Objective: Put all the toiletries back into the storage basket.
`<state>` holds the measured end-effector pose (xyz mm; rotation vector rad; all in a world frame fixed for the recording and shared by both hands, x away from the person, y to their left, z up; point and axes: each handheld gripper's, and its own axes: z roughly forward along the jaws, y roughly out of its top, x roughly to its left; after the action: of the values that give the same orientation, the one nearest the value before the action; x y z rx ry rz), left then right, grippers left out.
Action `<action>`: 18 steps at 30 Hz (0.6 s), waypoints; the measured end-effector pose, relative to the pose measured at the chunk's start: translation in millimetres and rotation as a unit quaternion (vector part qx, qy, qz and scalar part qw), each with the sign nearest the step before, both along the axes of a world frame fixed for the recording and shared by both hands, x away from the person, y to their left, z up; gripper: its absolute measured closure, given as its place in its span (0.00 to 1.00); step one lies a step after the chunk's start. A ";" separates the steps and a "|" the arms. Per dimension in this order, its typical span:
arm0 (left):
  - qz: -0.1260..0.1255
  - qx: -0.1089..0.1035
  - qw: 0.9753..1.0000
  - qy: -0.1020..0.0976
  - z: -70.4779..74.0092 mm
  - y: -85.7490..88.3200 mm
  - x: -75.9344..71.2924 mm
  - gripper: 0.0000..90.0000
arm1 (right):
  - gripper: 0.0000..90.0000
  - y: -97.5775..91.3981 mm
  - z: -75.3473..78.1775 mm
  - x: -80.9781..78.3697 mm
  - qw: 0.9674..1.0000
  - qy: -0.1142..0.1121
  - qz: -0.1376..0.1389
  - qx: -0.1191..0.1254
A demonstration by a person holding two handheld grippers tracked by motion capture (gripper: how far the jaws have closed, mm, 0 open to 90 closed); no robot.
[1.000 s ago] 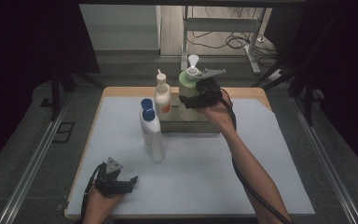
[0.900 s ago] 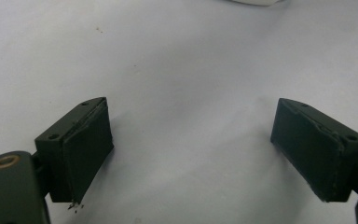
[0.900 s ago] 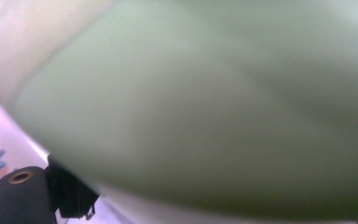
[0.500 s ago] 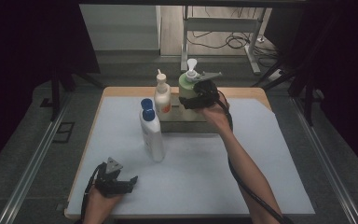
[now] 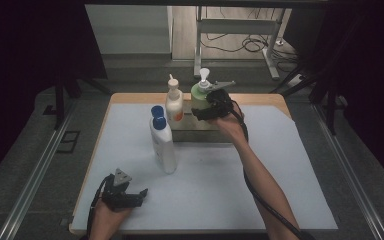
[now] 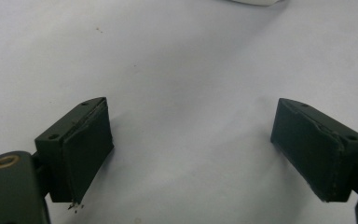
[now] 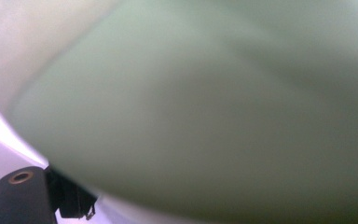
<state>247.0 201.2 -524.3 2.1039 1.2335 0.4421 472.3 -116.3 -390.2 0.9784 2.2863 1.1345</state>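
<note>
Pale green plastic fills the right gripper view: the round green pump bottle (image 5: 200, 98) is sitting between the right gripper's (image 5: 200, 113) jaws, which are gripping its wide body at upper centre of the high view. The bottle is hovering at the shallow grey tray (image 5: 200, 135), beside the white pump bottle with an orange label (image 5: 174, 103). Judging by this, placing is underway; next comes lowering straight, then releasing. Room is tight leftward, freer rightward. The left gripper (image 5: 139, 194) is resting wide and empty at lower left, near the table's front edge.
</note>
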 end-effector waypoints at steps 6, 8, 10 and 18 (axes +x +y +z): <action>0.000 0.001 1.000 0.000 0.1 0.0 0.0 0.13 | 0.15 0.1 -5.7 2.6 1.000 0.010 0.001 -0.005; 0.000 0.000 1.000 0.000 0.1 0.0 0.0 0.13 | 0.15 1.1 -9.7 3.6 1.000 0.016 0.002 -0.007; 0.000 0.000 1.000 0.000 0.0 0.1 0.0 0.13 | 0.15 1.8 -12.6 3.9 1.000 0.019 0.003 -0.008; 0.000 0.000 1.000 0.000 0.1 0.1 0.0 0.13 | 0.15 4.0 -23.4 4.5 0.999 0.028 0.006 -0.014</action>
<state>247.0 201.2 -524.2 2.1052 1.2335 0.4417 476.8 -112.3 -413.6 1.0007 2.3486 1.0898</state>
